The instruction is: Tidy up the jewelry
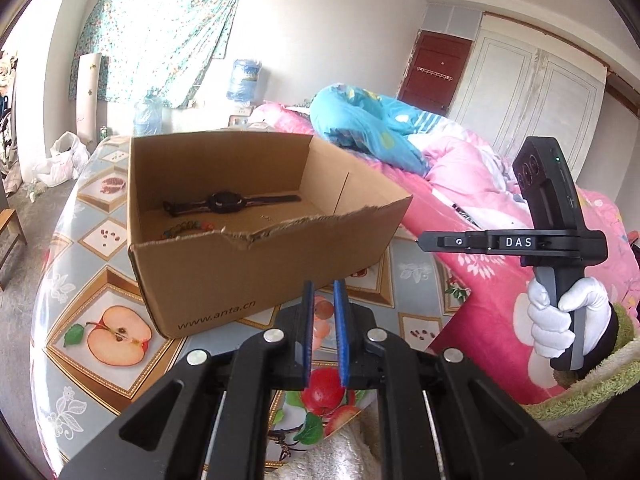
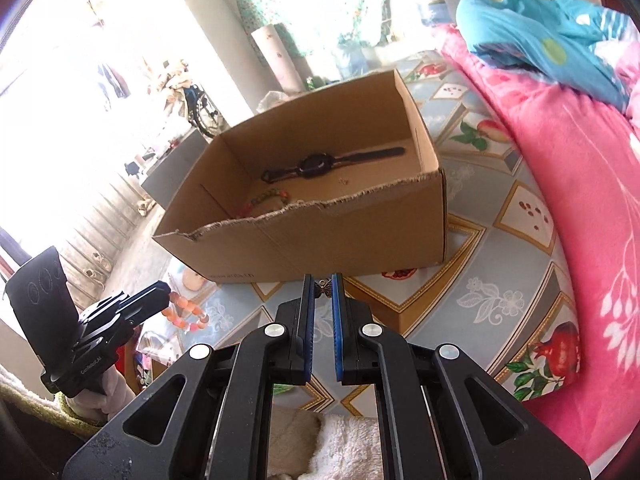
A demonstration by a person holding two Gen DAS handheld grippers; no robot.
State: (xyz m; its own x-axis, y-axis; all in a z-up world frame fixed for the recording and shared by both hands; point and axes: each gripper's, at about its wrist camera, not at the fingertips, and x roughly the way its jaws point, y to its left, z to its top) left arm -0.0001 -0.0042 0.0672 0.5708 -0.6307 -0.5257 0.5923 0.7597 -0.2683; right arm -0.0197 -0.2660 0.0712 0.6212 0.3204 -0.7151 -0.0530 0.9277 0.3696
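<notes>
Right gripper [image 2: 323,280] is pointing down toward the near wall of the cardboard box [image 2: 320,236], jaws nearly together and pinching a small butterfly charm [image 2: 324,289] at the tips. In the left view a white-gloved hand [image 1: 560,320] is gripping its handle at 3 o'clock.

Left gripper [image 2: 162,294] is sitting at 9 o'clock in the right view, jaws closed narrow on an orange bead bracelet [image 2: 188,314] that is dangling from the tips. In its own view the tips [image 1: 325,286] are showing only a narrow gap; the bracelet is not visible there.

The box is standing on a fruit-print cloth [image 1: 120,332] at 12 o'clock from both grippers. Inside it a black watch [image 2: 316,166] is lying flat, with a multicoloured bracelet [image 2: 268,200] near the torn front edge. A pink blanket [image 2: 560,184] is lying at 3 o'clock.
</notes>
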